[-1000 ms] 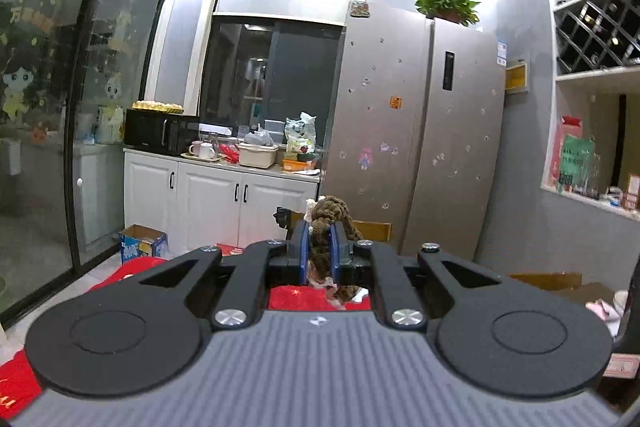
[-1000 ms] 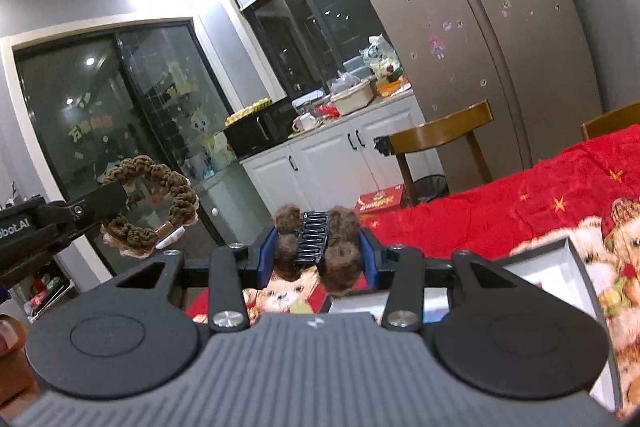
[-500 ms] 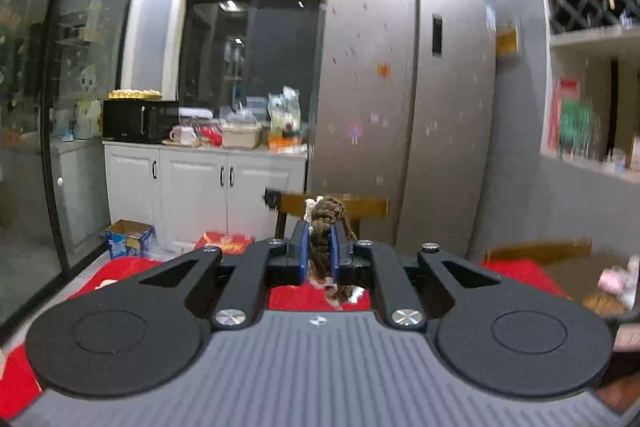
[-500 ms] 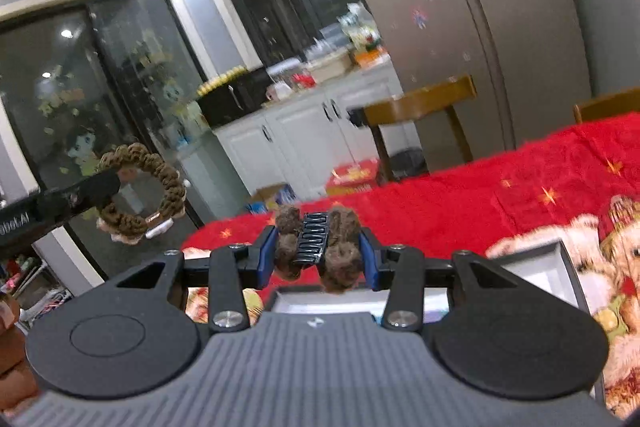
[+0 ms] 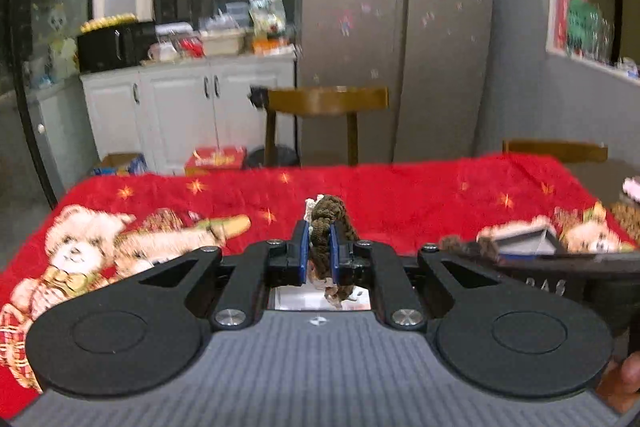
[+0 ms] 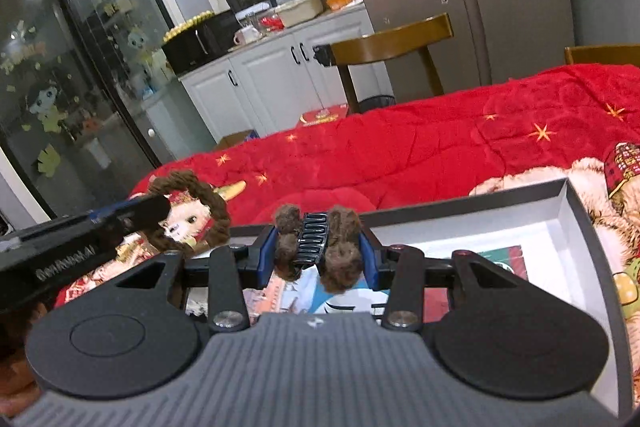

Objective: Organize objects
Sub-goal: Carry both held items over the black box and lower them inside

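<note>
- Left gripper (image 5: 319,251): fingers clenched on brown braided fabric hair ring (image 5: 326,227), above red bear-print blanket (image 5: 400,199).
- Right gripper (image 6: 318,247): fingers grasping fuzzy brown claw hair clip (image 6: 316,247), over grey-rimmed white box (image 6: 576,211).

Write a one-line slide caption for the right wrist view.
Right gripper grips a furry hair claw above an open box; left gripper holds a scrunchie.

I see a fuzzy brown braided scrunchie (image 5: 327,227), a furry brown-and-black claw clip (image 6: 318,245), and a red bear-print, gold-starred blanket (image 6: 420,147).
</note>
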`<state>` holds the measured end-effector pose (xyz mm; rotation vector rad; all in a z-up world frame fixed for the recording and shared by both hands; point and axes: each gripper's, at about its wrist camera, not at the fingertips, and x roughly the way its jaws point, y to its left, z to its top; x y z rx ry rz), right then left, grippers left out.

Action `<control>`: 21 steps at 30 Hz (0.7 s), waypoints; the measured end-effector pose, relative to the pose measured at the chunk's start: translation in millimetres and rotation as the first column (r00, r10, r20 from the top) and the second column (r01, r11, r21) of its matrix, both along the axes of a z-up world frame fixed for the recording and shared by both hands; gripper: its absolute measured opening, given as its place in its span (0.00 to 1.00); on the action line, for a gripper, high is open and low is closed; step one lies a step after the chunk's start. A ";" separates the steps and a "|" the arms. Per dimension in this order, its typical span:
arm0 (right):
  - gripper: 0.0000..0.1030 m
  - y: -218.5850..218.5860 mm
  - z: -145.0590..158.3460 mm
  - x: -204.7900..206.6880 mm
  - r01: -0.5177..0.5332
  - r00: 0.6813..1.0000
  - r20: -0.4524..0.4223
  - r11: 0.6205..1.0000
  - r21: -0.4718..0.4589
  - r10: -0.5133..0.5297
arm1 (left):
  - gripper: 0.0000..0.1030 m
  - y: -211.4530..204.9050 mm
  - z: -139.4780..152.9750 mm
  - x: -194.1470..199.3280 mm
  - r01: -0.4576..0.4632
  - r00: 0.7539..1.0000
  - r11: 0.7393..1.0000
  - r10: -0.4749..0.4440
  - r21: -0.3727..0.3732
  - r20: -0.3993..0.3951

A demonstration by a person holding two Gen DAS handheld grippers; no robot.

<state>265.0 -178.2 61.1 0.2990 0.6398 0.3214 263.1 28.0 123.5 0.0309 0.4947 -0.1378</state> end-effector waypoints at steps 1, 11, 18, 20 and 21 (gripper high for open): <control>0.45 0.9 -1.9 1.0 0.000 1.000 -0.003 1.000 -0.005 0.000 | 0.13 2.2 -7.2 1.5 0.005 1.000 1.000 -0.005 0.004 -0.016; 0.45 16.5 -16.2 9.3 -0.032 0.999 -0.020 0.997 -0.072 0.031 | 0.13 6.3 -27.3 6.6 -0.001 0.998 0.999 0.003 0.032 -0.062; 0.45 14.8 -21.1 12.7 -0.034 0.999 -0.042 0.997 -0.068 0.031 | 0.13 2.9 -40.1 9.3 -0.024 0.993 0.996 0.032 0.082 -0.110; 0.45 14.2 -21.1 13.5 -0.036 0.999 -0.041 0.997 -0.067 0.033 | 0.13 5.9 -43.5 12.0 -0.031 0.991 0.996 0.041 0.079 -0.123; 0.45 13.8 -21.9 13.8 -0.037 0.999 -0.042 0.997 -0.064 0.034 | 0.13 7.1 -44.7 12.3 -0.033 0.991 0.996 0.042 0.078 -0.126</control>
